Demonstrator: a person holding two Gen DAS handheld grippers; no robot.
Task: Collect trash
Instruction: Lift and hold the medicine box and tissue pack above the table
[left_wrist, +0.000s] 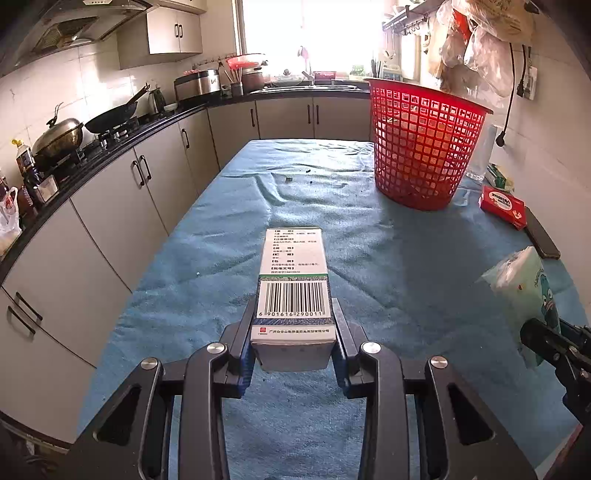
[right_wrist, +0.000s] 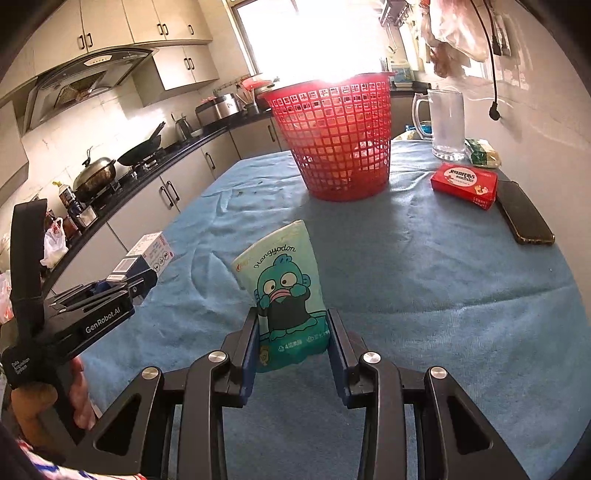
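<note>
Left tongs (left_wrist: 293, 345): clenched on the white medicine box (left_wrist: 293, 284), pads pressing both its long sides, barcode face up, box pointing away over the worktop (left_wrist: 221, 229).
Right tongs (right_wrist: 291, 343): clamped on the green tissue pack (right_wrist: 286, 291), cartoon fish facing up, pack tilted and lifted above the cloth.
Seen from the other side: right wrist view catches the left tongs at near left, a hand (right_wrist: 79, 395) round the handle, medicine box sticking out in front; left wrist view shows the tissue pack at near right.
Worktop: covered in blue cloth, rumpled toward the far left, a few dark crumbs (left_wrist: 288, 180) on it.
Red basket (left_wrist: 424, 144): upright at the far right of the worktop, well apart from both held items, open mesh sides.
Red carton (right_wrist: 465, 184): lying flat, right of the basket.
Black phone (right_wrist: 524, 218): flat, just beside the carton on its near right.
Glass mug (right_wrist: 447, 122): standing far right, behind the carton.
Kitchen counter (left_wrist: 122, 144): along the left wall, wok and lidded pot on the stove.
</note>
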